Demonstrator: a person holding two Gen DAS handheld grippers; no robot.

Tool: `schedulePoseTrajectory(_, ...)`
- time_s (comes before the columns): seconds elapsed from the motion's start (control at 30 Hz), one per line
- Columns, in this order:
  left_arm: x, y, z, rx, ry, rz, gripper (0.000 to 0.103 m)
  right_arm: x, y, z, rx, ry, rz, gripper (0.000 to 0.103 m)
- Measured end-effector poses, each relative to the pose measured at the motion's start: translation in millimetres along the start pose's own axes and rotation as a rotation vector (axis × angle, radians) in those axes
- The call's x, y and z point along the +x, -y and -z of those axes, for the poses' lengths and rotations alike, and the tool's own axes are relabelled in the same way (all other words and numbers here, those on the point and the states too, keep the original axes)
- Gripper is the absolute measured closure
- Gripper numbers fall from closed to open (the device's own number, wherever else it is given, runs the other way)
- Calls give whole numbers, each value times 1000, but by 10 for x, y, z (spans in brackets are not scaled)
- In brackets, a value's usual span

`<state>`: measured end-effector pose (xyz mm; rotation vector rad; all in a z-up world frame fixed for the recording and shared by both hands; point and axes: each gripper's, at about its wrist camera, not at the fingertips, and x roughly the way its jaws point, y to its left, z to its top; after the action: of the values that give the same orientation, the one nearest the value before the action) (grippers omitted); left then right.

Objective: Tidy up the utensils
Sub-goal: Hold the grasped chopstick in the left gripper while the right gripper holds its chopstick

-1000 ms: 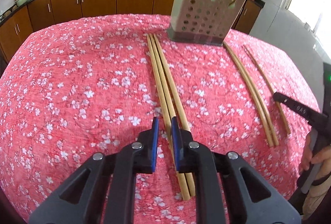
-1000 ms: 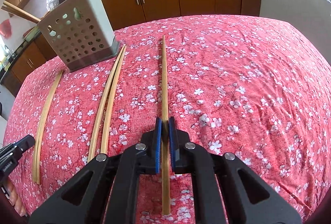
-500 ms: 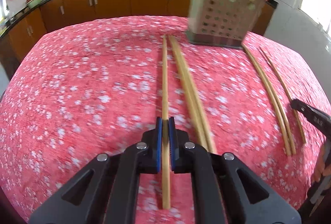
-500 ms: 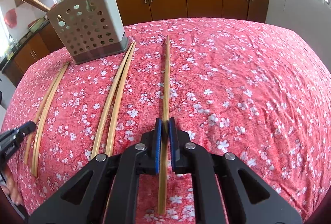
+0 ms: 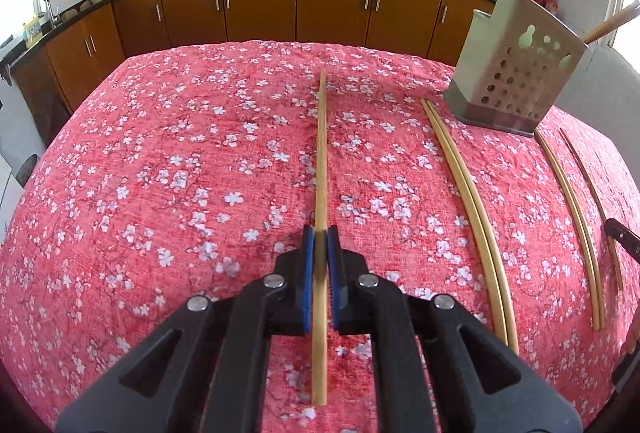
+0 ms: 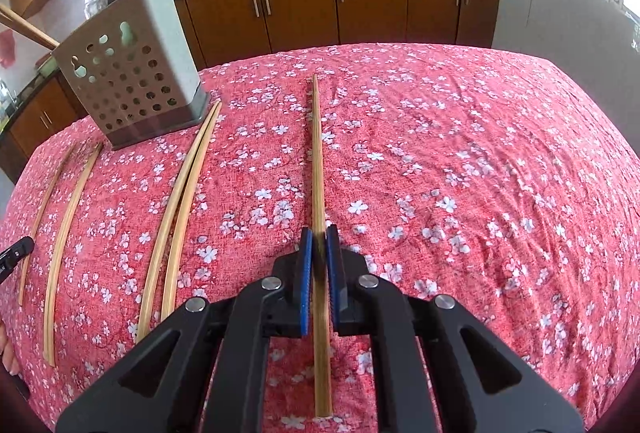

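My left gripper (image 5: 319, 233) is shut on a bamboo chopstick (image 5: 321, 153) and holds it just above the red floral tablecloth (image 5: 160, 173). My right gripper (image 6: 319, 233) is shut on another bamboo chopstick (image 6: 317, 153), also held over the cloth. A perforated grey utensil holder (image 5: 516, 73) stands at the far right in the left wrist view and at the far left in the right wrist view (image 6: 132, 73), with wooden handles sticking out of it. A pair of chopsticks (image 5: 468, 201) lies on the cloth beside the holder, as does the pair further right (image 5: 576, 209).
In the right wrist view the loose pairs lie left of my held chopstick (image 6: 180, 209) and near the left table edge (image 6: 64, 225). Brown kitchen cabinets (image 5: 260, 5) run behind the table. The other gripper's tip shows at the right edge (image 5: 622, 237).
My left gripper closed on one chopstick from the group of three and carried it left, away from the other two. My right gripper kept its chopstick and shifted slightly.
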<state>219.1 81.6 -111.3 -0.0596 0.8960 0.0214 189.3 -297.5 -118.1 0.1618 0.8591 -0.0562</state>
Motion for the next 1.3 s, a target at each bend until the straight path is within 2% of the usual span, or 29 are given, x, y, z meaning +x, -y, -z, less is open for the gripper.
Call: schedulePoseTrajectory(1.3,-55,25,39,-26,-1,18,94,-20,19,18,20,2,-18,94)
